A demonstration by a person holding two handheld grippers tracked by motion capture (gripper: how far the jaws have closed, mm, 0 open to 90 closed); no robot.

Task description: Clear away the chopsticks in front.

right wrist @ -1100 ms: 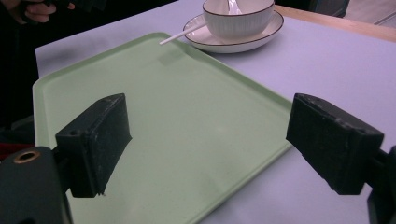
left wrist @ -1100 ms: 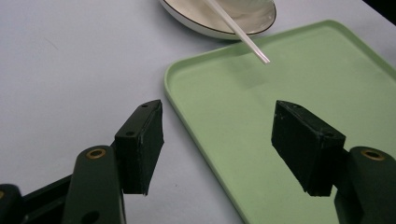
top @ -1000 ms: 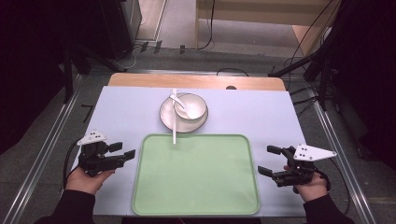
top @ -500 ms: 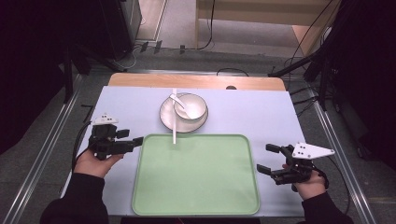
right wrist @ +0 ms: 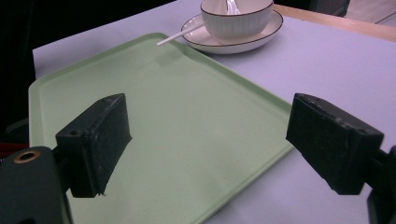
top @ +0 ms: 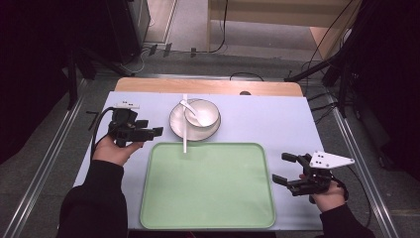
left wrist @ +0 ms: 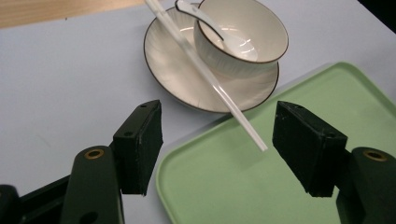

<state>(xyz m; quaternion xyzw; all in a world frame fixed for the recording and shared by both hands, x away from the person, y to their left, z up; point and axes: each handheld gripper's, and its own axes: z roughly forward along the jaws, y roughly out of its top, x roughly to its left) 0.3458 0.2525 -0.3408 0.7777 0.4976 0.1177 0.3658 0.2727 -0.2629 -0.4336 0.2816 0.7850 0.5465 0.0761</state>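
- High view: the left gripper is wide open, holding nothing, near the saucer.
- A white straw leans across it, tip over the green tray.
- The right gripper is open too, beside the tray.

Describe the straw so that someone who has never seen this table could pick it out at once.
Start at the green tray in the middle of the table, then look just past its far edge to the white saucer that carries a bowl. The straw lies across that saucer beside the bowl, its near end over the tray's rim. It is long, thin and straight, unlike the short curved spoon in the bowl.
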